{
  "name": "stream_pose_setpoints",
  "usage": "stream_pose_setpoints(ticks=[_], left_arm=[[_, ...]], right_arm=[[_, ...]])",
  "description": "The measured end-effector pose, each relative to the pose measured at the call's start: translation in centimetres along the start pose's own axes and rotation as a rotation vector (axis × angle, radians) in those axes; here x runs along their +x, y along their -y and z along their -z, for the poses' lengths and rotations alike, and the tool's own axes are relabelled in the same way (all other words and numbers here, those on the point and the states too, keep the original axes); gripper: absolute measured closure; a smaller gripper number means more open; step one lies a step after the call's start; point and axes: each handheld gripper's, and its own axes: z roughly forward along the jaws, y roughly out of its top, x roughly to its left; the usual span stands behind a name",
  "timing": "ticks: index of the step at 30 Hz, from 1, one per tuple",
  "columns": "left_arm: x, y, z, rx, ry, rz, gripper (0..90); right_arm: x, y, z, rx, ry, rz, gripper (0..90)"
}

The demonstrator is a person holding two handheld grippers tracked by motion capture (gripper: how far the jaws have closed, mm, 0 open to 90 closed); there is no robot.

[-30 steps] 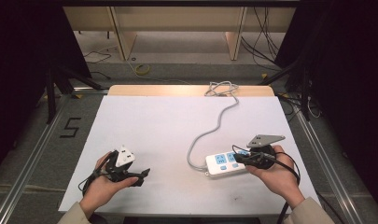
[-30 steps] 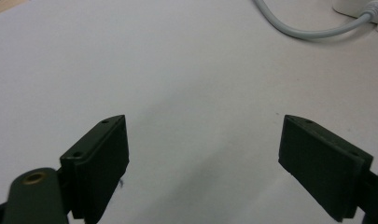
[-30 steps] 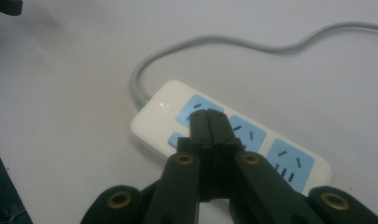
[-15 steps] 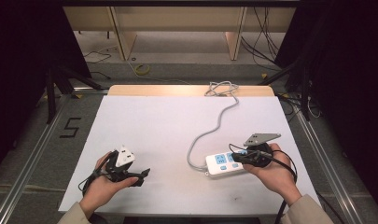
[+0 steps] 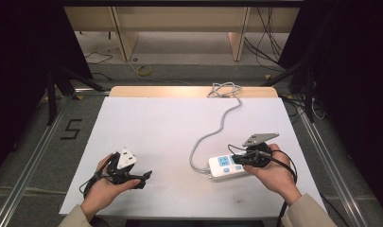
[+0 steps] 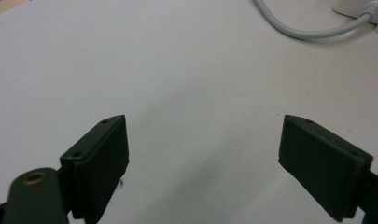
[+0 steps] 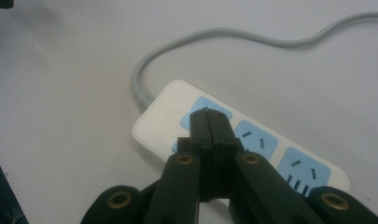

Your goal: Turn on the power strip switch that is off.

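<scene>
**Closed jaws over the power strip's end panel**

High view: I hold my right gripper low over the white power strip, which lies on the white table near its front right part, with its grey cable snaking away to the far edge. My left gripper rests near the front left, well apart from the strip; I judge it parked there to keep out of the way.

Left gripper view: my left fingers are spread wide, nothing between them, bare table beneath. A loop of the cable crosses the top right corner.

Right gripper view: my right fingers are pressed flat together, pinching nothing. Their joined tip sits over the blue panel nearest the cable end of the strip (probably the switch, though the tip hides its face). I cannot tell whether the tip touches the panel or hangs just above it. Pressed together, the fingers make one narrow point, which suits pushing a small button better than gripping. Two socket panels lie free beside it.
</scene>
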Motion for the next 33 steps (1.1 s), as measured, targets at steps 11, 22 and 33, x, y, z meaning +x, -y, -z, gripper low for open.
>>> stream_pose_setpoints(ticks=[11,22,33], left_arm=[[0.0,0.0,0.0,-0.001,0.0,-0.002,15.6],[0.0,0.0,0.0,-0.001,0.0,-0.003,15.6],[0.0,0.0,0.0,0.0,-0.001,-0.003,15.6]], right_arm=[[0.0,-0.3,-0.6,0.026,-0.008,0.01,90.0],[0.1,-0.5,-1.1,0.046,-0.013,0.011,90.0],[0.1,-0.7,-1.6,0.061,-0.02,0.017,90.0]])
